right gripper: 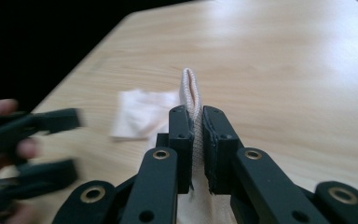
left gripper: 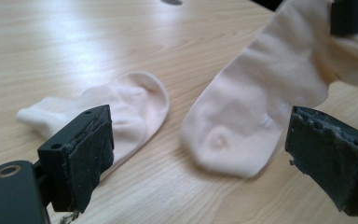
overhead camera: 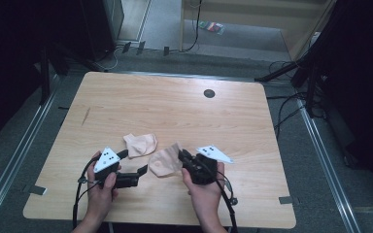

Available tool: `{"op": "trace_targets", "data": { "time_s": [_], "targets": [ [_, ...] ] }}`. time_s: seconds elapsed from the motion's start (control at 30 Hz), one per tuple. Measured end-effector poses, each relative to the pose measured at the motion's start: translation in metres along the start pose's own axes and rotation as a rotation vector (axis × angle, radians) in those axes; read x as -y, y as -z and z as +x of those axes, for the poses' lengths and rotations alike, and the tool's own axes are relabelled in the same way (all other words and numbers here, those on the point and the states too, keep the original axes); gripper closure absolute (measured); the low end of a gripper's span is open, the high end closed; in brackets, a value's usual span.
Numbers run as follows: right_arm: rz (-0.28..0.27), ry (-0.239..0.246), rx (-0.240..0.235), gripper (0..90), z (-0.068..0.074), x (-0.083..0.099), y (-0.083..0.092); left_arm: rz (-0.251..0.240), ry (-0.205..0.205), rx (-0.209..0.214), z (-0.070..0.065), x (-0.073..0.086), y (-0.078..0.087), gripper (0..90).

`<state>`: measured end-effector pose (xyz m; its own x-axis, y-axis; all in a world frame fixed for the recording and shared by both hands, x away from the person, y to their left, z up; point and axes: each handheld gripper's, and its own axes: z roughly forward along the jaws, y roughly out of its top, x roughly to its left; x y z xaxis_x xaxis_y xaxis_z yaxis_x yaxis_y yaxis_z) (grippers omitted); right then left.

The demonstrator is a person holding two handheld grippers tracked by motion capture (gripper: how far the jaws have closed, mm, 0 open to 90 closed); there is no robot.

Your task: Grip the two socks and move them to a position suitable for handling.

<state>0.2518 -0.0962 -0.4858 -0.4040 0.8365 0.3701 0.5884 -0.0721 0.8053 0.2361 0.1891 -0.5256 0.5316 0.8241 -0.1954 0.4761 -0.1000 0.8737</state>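
Observation:
Two pale pink socks are on the wooden table (overhead camera: 175, 107). One sock (overhead camera: 140, 144) (left gripper: 126, 105) (right gripper: 142, 114) lies flat on the wood. The other sock (overhead camera: 164, 162) (left gripper: 254, 112) (right gripper: 189, 86) hangs lifted by its cuff, toe end touching the table. My right gripper (overhead camera: 182, 156) (right gripper: 193, 116) is shut on that cuff, and the fabric sticks up between its pads. My left gripper (overhead camera: 133, 162) (left gripper: 205, 158) stands open and wide near the front edge. It faces both socks and has nothing between its pads (left gripper: 81, 158).
A dark round grommet (overhead camera: 209, 93) sits in the table near the far edge. Cables (overhead camera: 281, 104) and dark stands crowd the floor around the table. Bare wood stretches across the far half and the right side.

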Motion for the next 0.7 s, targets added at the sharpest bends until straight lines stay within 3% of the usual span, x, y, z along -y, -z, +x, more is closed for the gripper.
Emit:
{"op": "trace_targets", "data": {
  "time_s": [0.03, 0.07, 0.1, 0.13, 0.2, 0.23, 0.37, 0.5, 0.53, 0.57, 0.6, 0.63, 0.67, 0.7],
  "targets": [
    [0.015, -0.044, 0.028, 82.8, -0.019, 0.006, -0.003, 0.030, 0.019, -0.007, 0.001, 0.000, -0.005, 8.5],
    [0.015, -0.044, 0.028, 82.8, -0.019, 0.006, -0.003, 0.030, 0.019, -0.007, 0.001, 0.000, -0.005, 8.8],
    [0.015, -0.069, 0.064, 79.2, -0.038, 0.012, -0.005, 0.068, 0.037, -0.021, 0.000, 0.001, -0.012, 8.9],
    [0.015, -0.069, 0.064, 79.2, -0.038, 0.012, -0.005, 0.068, 0.037, -0.021, 0.000, 0.001, -0.012, 8.9],
    [0.022, -0.063, 0.102, 72.5, -0.051, 0.016, -0.004, 0.102, 0.042, -0.028, -0.002, 0.002, -0.018, 9.1],
    [0.019, -0.052, 0.153, 63.0, -0.063, 0.018, -0.002, 0.115, 0.037, -0.043, -0.007, 0.003, -0.023, 14.1],
    [-0.016, -0.041, 0.249, 57.7, -0.084, 0.017, 0.011, 0.135, 0.018, -0.026, -0.015, 0.003, -0.031, 14.1],
    [-0.044, -0.008, 0.275, 58.6, -0.091, 0.012, 0.024, 0.143, 0.022, -0.013, -0.018, 0.001, -0.038, 15.5],
    [-0.022, 0.034, 0.256, 58.7, -0.090, 0.010, 0.029, 0.138, 0.037, -0.008, -0.018, -0.001, -0.040, 26.2],
    [-0.022, 0.034, 0.256, 58.7, -0.090, 0.010, 0.029, 0.135, 0.047, -0.006, -0.019, -0.002, -0.042, 26.2],
    [-0.008, 0.050, 0.243, 58.5, -0.089, 0.011, 0.028, 0.137, 0.054, -0.007, -0.019, -0.003, -0.045, 31.9],
    [0.062, 0.102, 0.220, 58.3, -0.084, 0.017, 0.022, 0.143, 0.049, -0.011, -0.021, -0.004, -0.048, 40.9],
    [0.062, 0.102, 0.220, 58.3, -0.084, 0.017, 0.022, 0.146, 0.048, -0.008, -0.023, -0.006, -0.052, 40.9],
    [0.086, 0.153, 0.233, 58.5, -0.081, 0.024, 0.014, 0.170, 0.040, -0.013, -0.027, -0.008, -0.060, 46.3]
  ]
}}
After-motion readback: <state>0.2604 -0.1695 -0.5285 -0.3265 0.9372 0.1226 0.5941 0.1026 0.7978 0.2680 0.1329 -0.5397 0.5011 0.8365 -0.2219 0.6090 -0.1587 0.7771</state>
